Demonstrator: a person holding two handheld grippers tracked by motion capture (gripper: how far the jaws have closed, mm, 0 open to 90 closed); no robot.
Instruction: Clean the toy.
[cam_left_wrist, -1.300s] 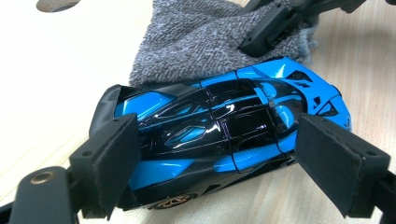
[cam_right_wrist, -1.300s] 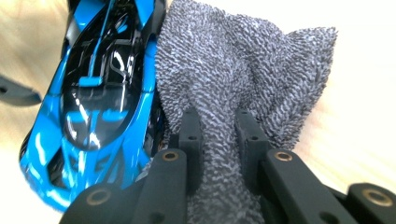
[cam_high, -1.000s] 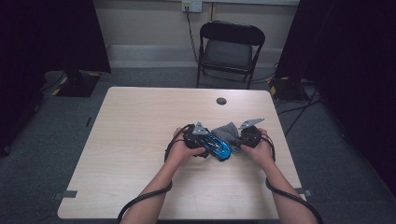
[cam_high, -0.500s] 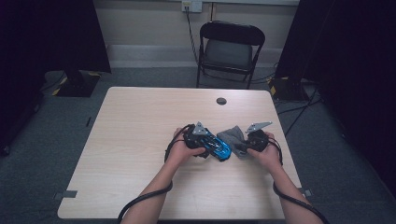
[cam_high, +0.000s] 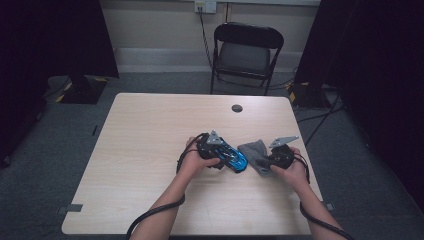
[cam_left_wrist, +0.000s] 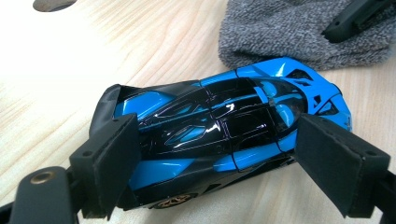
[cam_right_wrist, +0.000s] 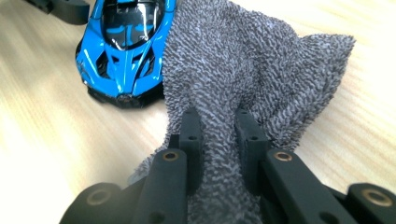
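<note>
A blue and black toy car (cam_left_wrist: 219, 126) lies on the wooden table (cam_high: 145, 145), right of centre near the front. My left gripper (cam_left_wrist: 215, 158) is shut on it, one pad pressed against each side. In the high view the left gripper (cam_high: 226, 156) covers the car (cam_high: 238, 161) from the left. A grey terry cloth (cam_right_wrist: 243, 65) lies just right of the car (cam_right_wrist: 126, 51), its edge touching the car's nose. My right gripper (cam_right_wrist: 219, 135) is shut on a bunched fold of that cloth (cam_high: 254, 151). The right gripper (cam_high: 270, 161) sits at the cloth's right side, and one of its fingers (cam_left_wrist: 355, 18) rests on the cloth (cam_left_wrist: 289, 32).
A round cable hole (cam_high: 237, 108) is set in the table's far edge. A black folding chair (cam_high: 247, 50) stands behind the table. Cables trail from both grippers over the front edge. Bare tabletop stretches to the left.
My right gripper has moved right and slightly toward the person, dragging the cloth off the car's top. The left gripper and the car have stayed put.
</note>
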